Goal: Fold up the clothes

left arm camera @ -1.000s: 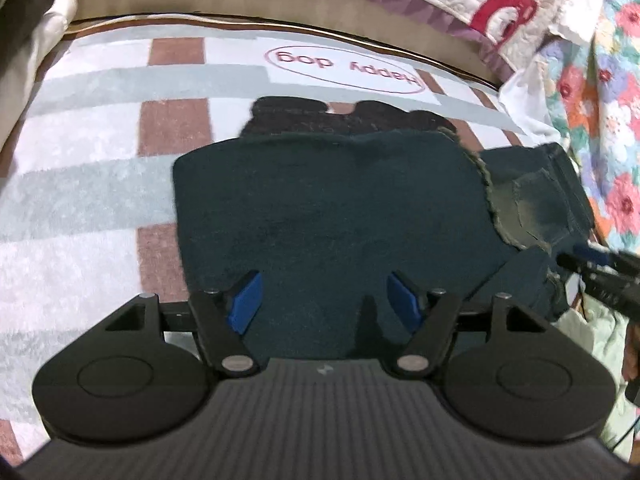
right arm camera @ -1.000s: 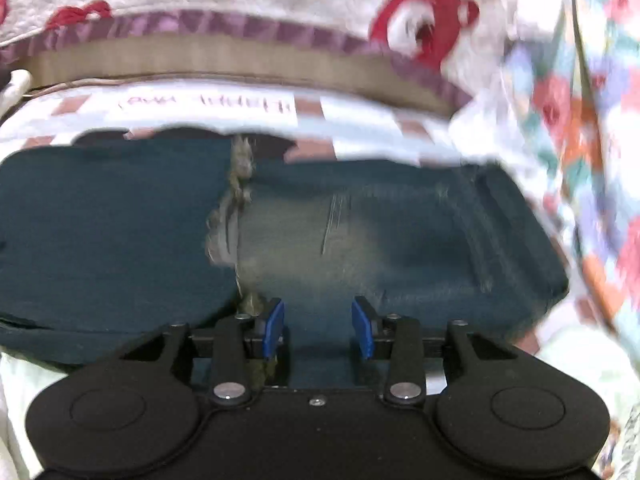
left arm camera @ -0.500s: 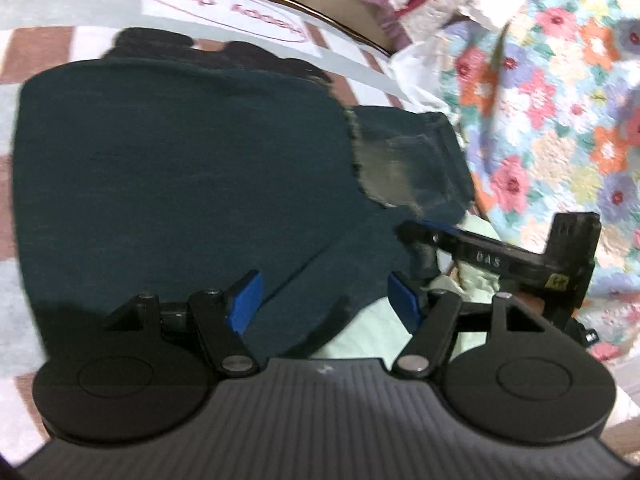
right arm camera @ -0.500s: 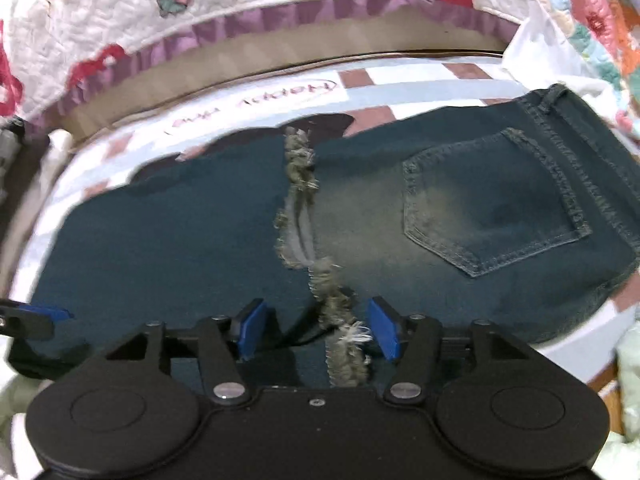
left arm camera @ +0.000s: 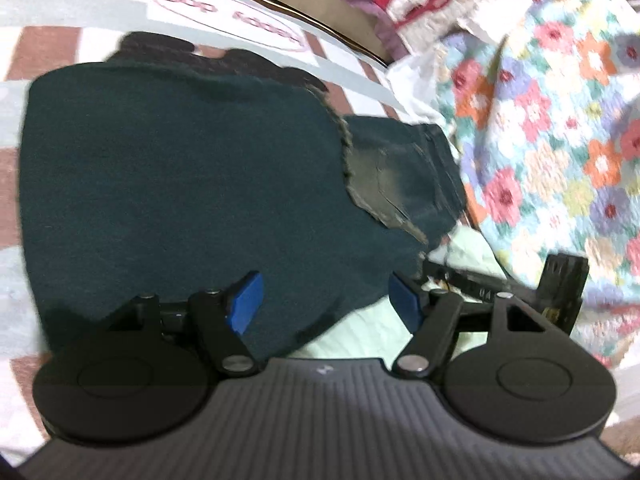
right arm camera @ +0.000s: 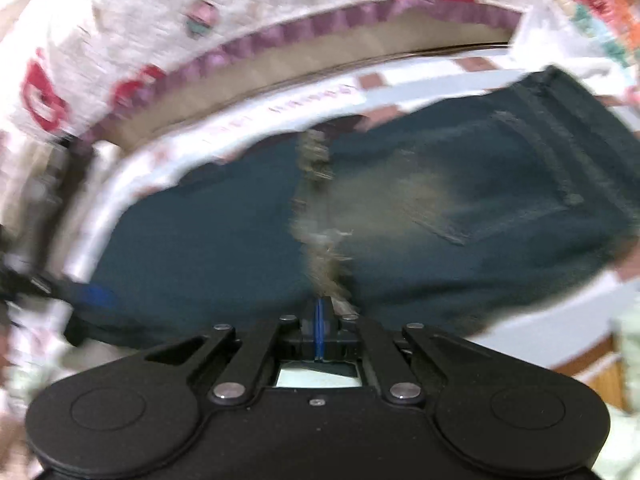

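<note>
Dark blue jeans [left arm camera: 180, 168] lie folded flat on a checked blanket [left arm camera: 60, 40], the leg's frayed hem [right arm camera: 320, 216] laid across the seat with its back pocket [right arm camera: 520, 184]. My left gripper [left arm camera: 326, 300] is open above the jeans' near edge, with the cloth under the gap and the pads [left arm camera: 244, 300] not pressing it. My right gripper [right arm camera: 319, 312] has its pads together at the near end of the frayed hem, and the fringe runs into them. In the left wrist view the right gripper [left arm camera: 430, 260] reaches the jeans' near right corner. The right wrist view is blurred.
A pale green cloth [left arm camera: 360, 336] lies under the jeans' near edge. A floral quilt [left arm camera: 560, 140] is heaped on the right. A white quilt with red prints [right arm camera: 120, 40] and a purple border runs along the far side. A wooden edge [right arm camera: 600, 376] shows at lower right.
The right gripper's fingers closed from wide apart onto the frayed hem. The left gripper swung toward the right, bringing the right gripper and the floral quilt into its view; its fingers stayed apart.
</note>
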Motion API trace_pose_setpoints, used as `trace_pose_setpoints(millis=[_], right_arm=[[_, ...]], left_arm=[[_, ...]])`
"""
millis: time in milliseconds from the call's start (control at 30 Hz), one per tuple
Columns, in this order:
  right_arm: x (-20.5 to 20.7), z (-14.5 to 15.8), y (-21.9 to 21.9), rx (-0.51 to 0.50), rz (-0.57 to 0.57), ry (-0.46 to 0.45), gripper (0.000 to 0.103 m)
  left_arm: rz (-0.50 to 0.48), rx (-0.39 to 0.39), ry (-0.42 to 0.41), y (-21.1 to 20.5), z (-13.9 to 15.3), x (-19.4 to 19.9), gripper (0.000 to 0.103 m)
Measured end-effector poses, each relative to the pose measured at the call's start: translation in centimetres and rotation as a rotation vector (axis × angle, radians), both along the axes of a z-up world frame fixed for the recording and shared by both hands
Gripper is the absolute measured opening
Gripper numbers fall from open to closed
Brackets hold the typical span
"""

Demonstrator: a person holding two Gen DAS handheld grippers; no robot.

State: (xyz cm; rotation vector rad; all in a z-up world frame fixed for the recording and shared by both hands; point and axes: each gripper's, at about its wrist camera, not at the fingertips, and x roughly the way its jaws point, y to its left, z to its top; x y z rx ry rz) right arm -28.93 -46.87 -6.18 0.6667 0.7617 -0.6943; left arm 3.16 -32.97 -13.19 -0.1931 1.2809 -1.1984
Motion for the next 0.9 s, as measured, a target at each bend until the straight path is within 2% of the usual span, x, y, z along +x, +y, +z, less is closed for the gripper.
trace_pose_setpoints(millis=[133,167,233,300,333,433,567,600,667,733,800,900], right_arm=[[-0.7,-0.2,-0.7,0.042,-0.074,-0.052,0.003],[-0.8,-0.1,-0.9,0.058,-0.088,-0.072,0.008],[-0.6,0.4,-1.3,0.106,-0.113,-0.123,0.014],[-0.4,0.7,-1.5,0.172,-0.142,-0.182,0.046],[-0.2,0.7,-1.4,0.198,-0.153,-0.200,0.051],[0.6,0.7,-1.1,0.264,-0.180,-0.230,0.053],[1.9,-0.2,-0.6,0.365,-0.218,-0.163,0.053],[2.0,-0.7,-0.4,0.423,-0.227,-0.169,0.055],[2.1,-1.7,0.0,0.559,-0.242,-0.223,0.060],[2.4,-2.7,0.4,0.654,-0.247,-0.298,0.061],[2.9,-3.2,0.4,0.671,-0.257,-0.311,0.063],[3.9,-3.7,0.0,0.632,-0.277,-0.261,0.065]], left_arm=[[0.000,0.038,0.025,0.6,-1.4,0.0,0.068],[-0.003,0.039,0.029,0.8,-1.6,-0.2,0.068],[-0.003,0.035,0.027,1.2,-1.5,-0.8,0.068],[-0.002,0.029,0.026,1.9,-1.2,-1.4,0.068],[-0.004,0.023,0.027,2.3,-1.1,-1.7,0.068],[0.017,0.022,0.045,4.1,-1.2,-2.1,0.067],[0.087,0.010,0.024,6.9,0.3,-1.5,0.066],[0.117,0.005,0.017,7.7,0.8,-1.1,0.066],[0.197,-0.004,0.011,9.5,1.5,0.1,0.067],[0.279,-0.008,0.016,11.2,2.0,1.2,0.067],[0.358,0.000,0.051,12.6,1.4,2.3,0.067],[0.375,0.042,0.083,12.8,-0.1,2.5,0.068]])
